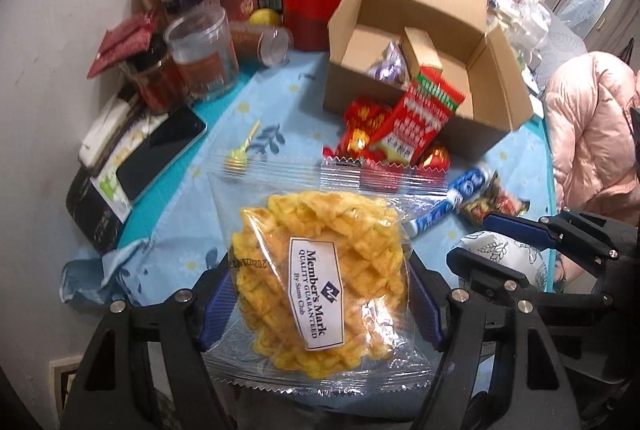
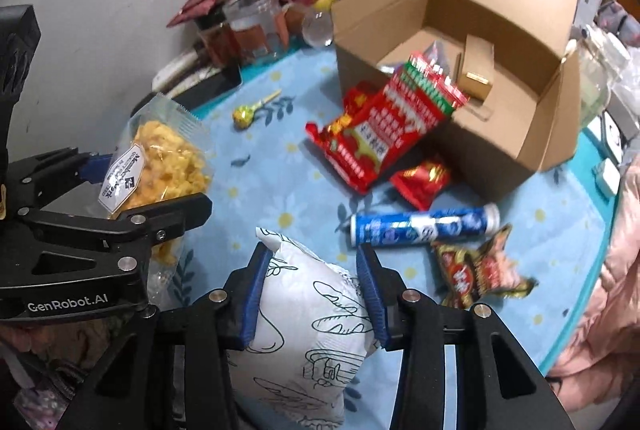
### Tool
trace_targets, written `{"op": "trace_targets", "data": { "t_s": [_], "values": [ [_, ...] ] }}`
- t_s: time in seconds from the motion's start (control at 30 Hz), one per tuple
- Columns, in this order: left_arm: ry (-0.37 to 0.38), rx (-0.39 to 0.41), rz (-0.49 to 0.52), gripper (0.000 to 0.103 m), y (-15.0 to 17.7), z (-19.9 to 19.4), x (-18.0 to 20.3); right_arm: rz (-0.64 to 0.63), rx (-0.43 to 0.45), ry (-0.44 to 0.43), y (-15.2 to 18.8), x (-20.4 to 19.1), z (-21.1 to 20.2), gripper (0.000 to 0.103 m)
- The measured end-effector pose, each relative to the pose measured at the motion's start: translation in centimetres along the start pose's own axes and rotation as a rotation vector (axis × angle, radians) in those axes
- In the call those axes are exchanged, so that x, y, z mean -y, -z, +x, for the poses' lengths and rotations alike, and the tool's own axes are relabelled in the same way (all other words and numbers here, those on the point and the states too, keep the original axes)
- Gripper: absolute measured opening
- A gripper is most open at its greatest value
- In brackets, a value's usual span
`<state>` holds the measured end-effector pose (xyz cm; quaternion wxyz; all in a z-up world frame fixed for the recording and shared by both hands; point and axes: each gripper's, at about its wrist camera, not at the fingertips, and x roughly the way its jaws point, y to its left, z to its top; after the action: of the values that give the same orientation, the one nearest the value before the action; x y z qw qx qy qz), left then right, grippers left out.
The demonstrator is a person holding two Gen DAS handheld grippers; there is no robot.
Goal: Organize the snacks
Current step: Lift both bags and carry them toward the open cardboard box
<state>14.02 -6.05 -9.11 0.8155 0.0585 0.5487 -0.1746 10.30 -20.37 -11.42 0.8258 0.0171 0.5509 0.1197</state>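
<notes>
**Both grippers lifted with a snack each**

The left gripper [image 1: 320, 294] clamps a clear pack of yellow crackers [image 1: 316, 282] at lower centre, its blue pads against the pack's sides. The right gripper [image 2: 314, 294] pinches a white printed pouch [image 2: 308, 322] low in its view, squeezing it narrowly. The open cardboard box [image 2: 516, 133] sits upper right on the blue tablecloth [image 2: 280, 189], red packets [image 2: 372, 137] spilling beside it.

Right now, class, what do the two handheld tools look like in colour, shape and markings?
Both the left tool and the right tool are black plastic frames with triangular cut-outs and silver screw heads. Their fingers carry ribbed blue pads. The left tool bears white "GenRobot.AI" lettering.
</notes>
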Motion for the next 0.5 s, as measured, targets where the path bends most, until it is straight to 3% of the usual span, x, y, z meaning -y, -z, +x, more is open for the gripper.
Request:
{"op": "trace_targets", "data": {
  "t_s": [0.5],
  "values": [
    [0.019,0.118,0.035,0.074,-6.7,-2.0,1.3,0.002,0.129,0.057,-6.0,3.1,-3.4,0.042]
  ]
}}
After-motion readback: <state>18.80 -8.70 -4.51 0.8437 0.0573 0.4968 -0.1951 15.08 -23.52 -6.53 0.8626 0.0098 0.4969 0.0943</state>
